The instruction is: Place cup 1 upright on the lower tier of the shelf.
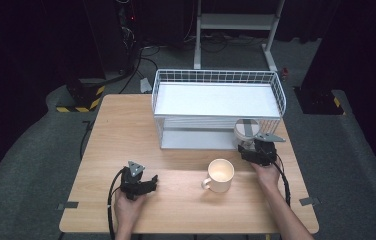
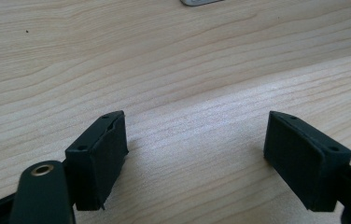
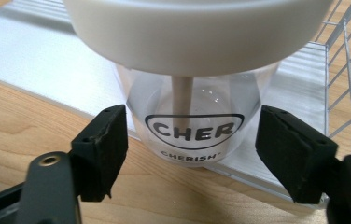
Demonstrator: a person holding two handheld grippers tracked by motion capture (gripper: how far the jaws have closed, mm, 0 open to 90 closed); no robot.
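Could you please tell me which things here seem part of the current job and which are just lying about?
Seemingly in play:
right gripper, jaws open around the clear cup
clear cup with pale lid
wire rack

Idle:
cream mug
left gripper, open over the bare table

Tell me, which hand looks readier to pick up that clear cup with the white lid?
The right. Its gripper already has open jaws on either side of the clear cup by the wire basket; the left gripper rests open over bare table.
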